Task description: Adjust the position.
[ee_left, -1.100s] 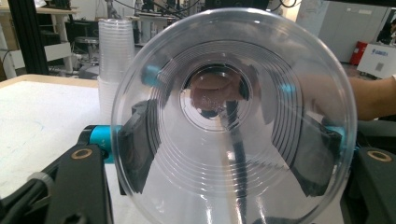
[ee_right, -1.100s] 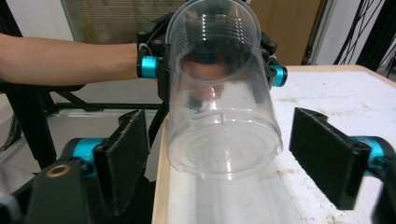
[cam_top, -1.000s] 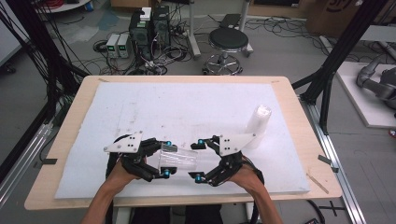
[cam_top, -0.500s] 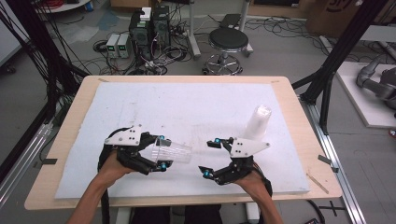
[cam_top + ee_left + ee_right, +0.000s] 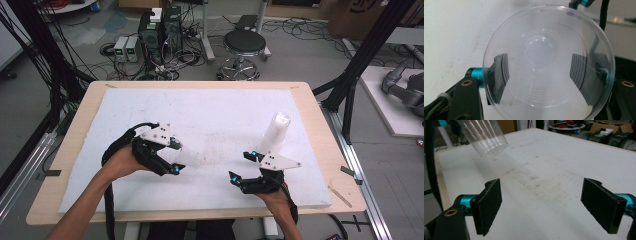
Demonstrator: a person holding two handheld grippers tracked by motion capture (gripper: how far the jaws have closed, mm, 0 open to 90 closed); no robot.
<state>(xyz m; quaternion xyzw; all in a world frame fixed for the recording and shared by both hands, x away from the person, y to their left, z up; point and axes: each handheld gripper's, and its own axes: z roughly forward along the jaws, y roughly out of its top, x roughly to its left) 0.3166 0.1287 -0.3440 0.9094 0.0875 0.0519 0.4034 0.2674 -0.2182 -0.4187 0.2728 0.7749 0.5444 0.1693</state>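
A clear plastic cup (image 5: 186, 158) lies sideways in my left gripper (image 5: 176, 156), which is shut on it, left of the table's middle. In the left gripper view the cup's round mouth (image 5: 544, 32) faces the camera, and the gripper's (image 5: 546, 77) two black pads press on its walls from either side. My right gripper (image 5: 242, 165) is at the front right, open, with nothing between its jaws. In the right gripper view the gripper's (image 5: 546, 205) pads stand wide apart over the bare white board, and the held cup (image 5: 486, 137) shows at the top left.
A tall upright stack of clear cups (image 5: 276, 131) stands just behind my right gripper. The white board (image 5: 225, 110) lies on a wooden table (image 5: 327, 150). Beyond the far edge are a stool (image 5: 244, 45), computers and cables on the floor.
The two grippers were close together around the cup in the middle. The right one has let go and moved right; the left has carried the cup away to the left.
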